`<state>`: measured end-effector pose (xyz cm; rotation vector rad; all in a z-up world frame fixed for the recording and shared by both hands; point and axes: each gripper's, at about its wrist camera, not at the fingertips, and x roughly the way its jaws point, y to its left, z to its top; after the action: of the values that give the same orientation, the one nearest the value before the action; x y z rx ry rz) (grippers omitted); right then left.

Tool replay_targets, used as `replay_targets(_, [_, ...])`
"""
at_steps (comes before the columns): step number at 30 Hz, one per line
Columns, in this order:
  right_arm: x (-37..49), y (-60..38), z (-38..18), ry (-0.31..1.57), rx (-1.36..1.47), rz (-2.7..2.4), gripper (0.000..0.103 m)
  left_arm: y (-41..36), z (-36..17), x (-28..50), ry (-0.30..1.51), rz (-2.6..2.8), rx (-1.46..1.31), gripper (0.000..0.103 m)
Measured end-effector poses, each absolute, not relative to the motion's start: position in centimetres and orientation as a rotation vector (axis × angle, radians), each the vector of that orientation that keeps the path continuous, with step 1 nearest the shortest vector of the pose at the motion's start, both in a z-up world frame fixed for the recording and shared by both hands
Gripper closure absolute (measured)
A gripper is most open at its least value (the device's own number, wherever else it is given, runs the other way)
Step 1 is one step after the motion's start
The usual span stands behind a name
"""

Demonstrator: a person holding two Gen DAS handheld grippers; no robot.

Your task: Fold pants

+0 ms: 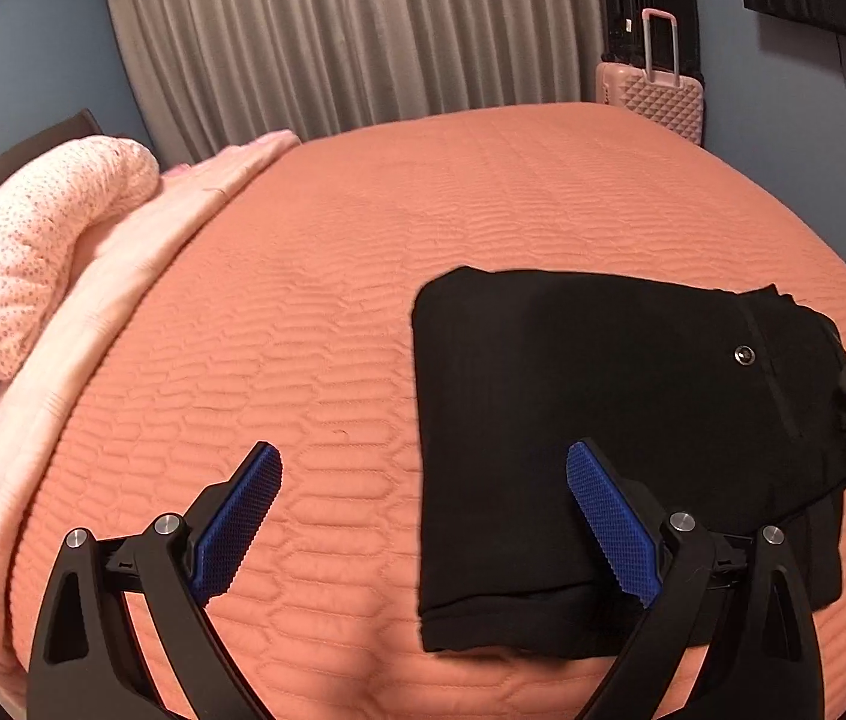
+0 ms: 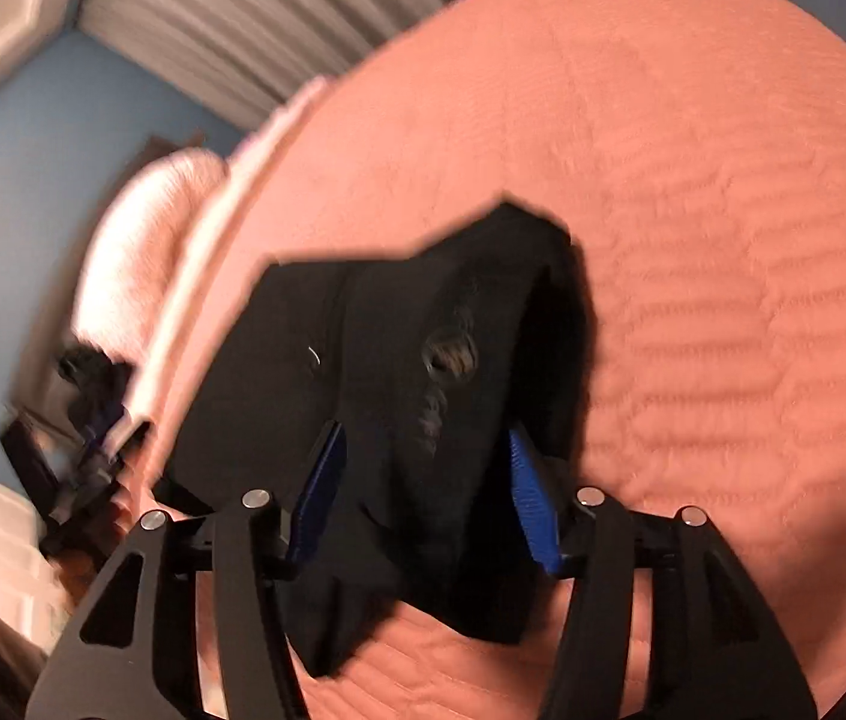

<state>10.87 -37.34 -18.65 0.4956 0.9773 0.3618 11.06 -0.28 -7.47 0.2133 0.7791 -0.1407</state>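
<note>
Now the black pants (image 1: 603, 420) lie folded on the near right of the orange bedspread (image 1: 363, 240). Left gripper (image 1: 423, 534) hovers, fingers wide, empty. Right gripper (image 2: 423, 492) straddles the waistband end, fingers half-parted, likely positioning for another fold.

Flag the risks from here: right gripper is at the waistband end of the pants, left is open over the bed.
1. The right gripper has bunched waistband of the black pants between its fingers, but the blurred view doesn't confirm a firm grip; the fabric may slip.
2. The left gripper is open and pins nothing, so a pull could drag the folded stack across the bedspread.
</note>
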Motion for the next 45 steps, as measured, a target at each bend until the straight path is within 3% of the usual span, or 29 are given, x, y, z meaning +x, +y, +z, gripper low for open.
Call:
replay_targets(1, [11.0, -37.2, -18.4, 0.973, 0.473, 0.369, 0.07, -0.6, -7.4, 10.7, 0.776, -0.15, 0.213, 0.008])
replay_targets(4, [10.0, -34.7, -15.2, 0.92, 0.479, 0.448, 0.096, -1.1, -7.1, 10.1, 0.764, -0.151, 0.242, 0.008])
replay_targets(7, [8.4, -31.7, -11.4, 0.836, 0.546, 0.549, 0.096, -0.7, -5.9, 9.6, 0.75, -0.151, 0.228, 0.008])
replay_targets(10, [6.3, -29.3, -13.7, 0.912, 0.571, 0.541, 0.096, -0.3, -5.0, 9.2, 0.741, -0.154, 0.234, 0.008])
replay_targets(12, [4.8, -28.3, -18.6, 1.029, 0.402, 0.37, 0.093, -0.1, -4.9, 9.2, 0.735, -0.15, 0.254, 0.008])
replay_targets(13, [4.2, -28.8, -20.0, 1.058, 0.36, 0.311, 0.085, -0.2, -5.1, 9.3, 0.737, -0.156, 0.263, 0.008])
replay_targets(15, [3.0, -31.2, -19.3, 1.046, 0.49, 0.276, 0.077, -0.5, -5.7, 9.4, 0.739, -0.15, 0.288, 0.008])
replay_targets(17, [2.6, -33.1, -16.7, 0.952, 0.478, 0.232, 0.053, -0.7, -6.7, 9.9, 0.746, -0.164, 0.304, 0.008])
replay_targets(19, [3.7, -34.4, -14.7, 0.849, 0.406, 0.232, 0.015, -0.9, -8.0, 10.5, 0.758, -0.179, 0.299, 0.008])
replay_targets(24, [10.9, -35.7, -17.0, 0.897, 0.354, 0.307, 0.015, -1.1, -10.7, 11.3, 0.784, -0.173, 0.301, 0.008])
replay_targets(26, [12.9, -35.4, -18.6, 0.945, 0.406, 0.358, 0.025, -1.0, -11.5, 11.2, 0.793, -0.177, 0.304, 0.008])
replay_targets(31, [12.8, -34.0, -17.7, 0.889, 0.332, 0.394, 0.028, 0.6, -13.3, 11.3, 0.829, -0.166, 0.266, 0.007])
replay_targets(36, [13.5, -34.2, -15.0, 0.785, 0.355, 0.363, 0.029, 1.1, -12.6, 11.2, 0.802, -0.148, 0.226, 0.007])
replay_targets(41, [14.0, -32.4, -19.2, 0.969, 0.418, 0.454, 0.029, -0.3, -11.0, 10.6, 0.767, -0.143, 0.244, 0.007])
replay_targets(45, [12.4, -32.3, -19.9, 0.927, 0.536, 0.533, 0.029, -0.9, -10.1, 10.1, 0.759, -0.178, 0.206, 0.007])
